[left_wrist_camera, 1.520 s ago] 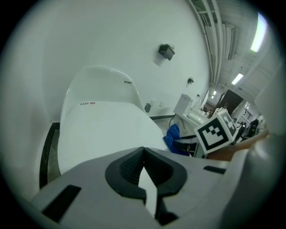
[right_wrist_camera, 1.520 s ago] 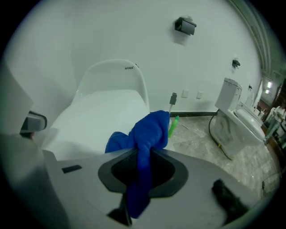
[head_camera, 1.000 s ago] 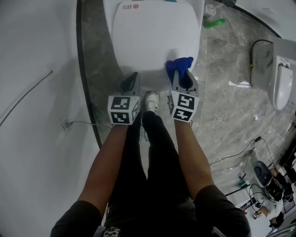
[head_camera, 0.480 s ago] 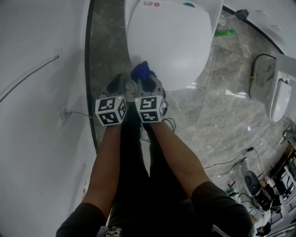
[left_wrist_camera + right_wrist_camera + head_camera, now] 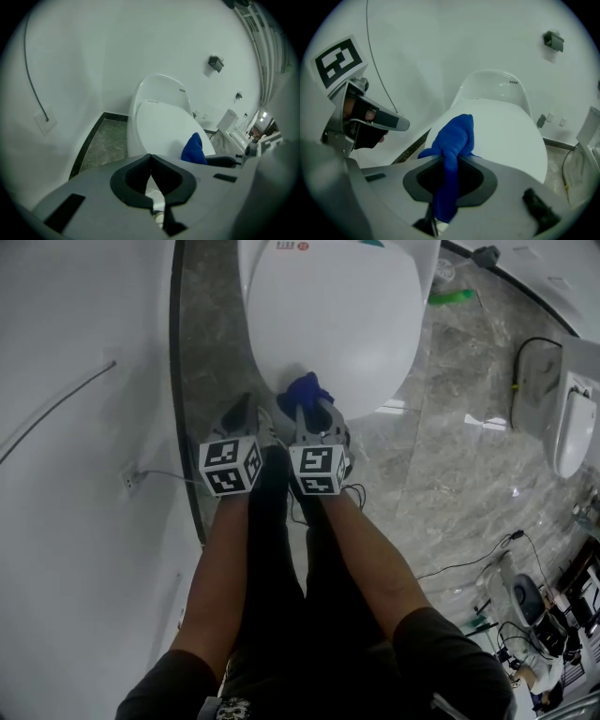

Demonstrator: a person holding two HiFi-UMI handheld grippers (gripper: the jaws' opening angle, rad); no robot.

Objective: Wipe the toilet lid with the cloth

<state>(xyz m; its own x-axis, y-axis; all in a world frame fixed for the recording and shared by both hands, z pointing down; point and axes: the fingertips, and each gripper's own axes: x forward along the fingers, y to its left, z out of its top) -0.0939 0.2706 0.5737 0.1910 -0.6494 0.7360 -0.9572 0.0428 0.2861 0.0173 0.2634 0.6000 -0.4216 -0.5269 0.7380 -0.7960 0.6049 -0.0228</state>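
Note:
The white toilet lid [image 5: 333,315] is closed and fills the upper middle of the head view. My right gripper [image 5: 312,409] is shut on a bunched blue cloth [image 5: 307,390], which sticks out past the jaws over the lid's near edge. In the right gripper view the blue cloth [image 5: 452,145] runs between the jaws, with the lid [image 5: 506,136] just beyond. My left gripper [image 5: 242,416] is shut and empty, close to the left of the right one, over the lid's near left edge. The left gripper view shows the lid [image 5: 164,124] and the cloth [image 5: 193,149] at right.
A white wall [image 5: 75,427] and a dark floor border [image 5: 183,427] run along the left. Grey marble floor [image 5: 450,427] lies to the right, with a green object [image 5: 450,296], another white fixture [image 5: 572,418] and cables [image 5: 469,563]. The person's legs stand below the grippers.
Both grippers moved left along the lid's near edge and came close together, the right one carrying the cloth from the lid's right side. Since half a second ago they have barely shifted.

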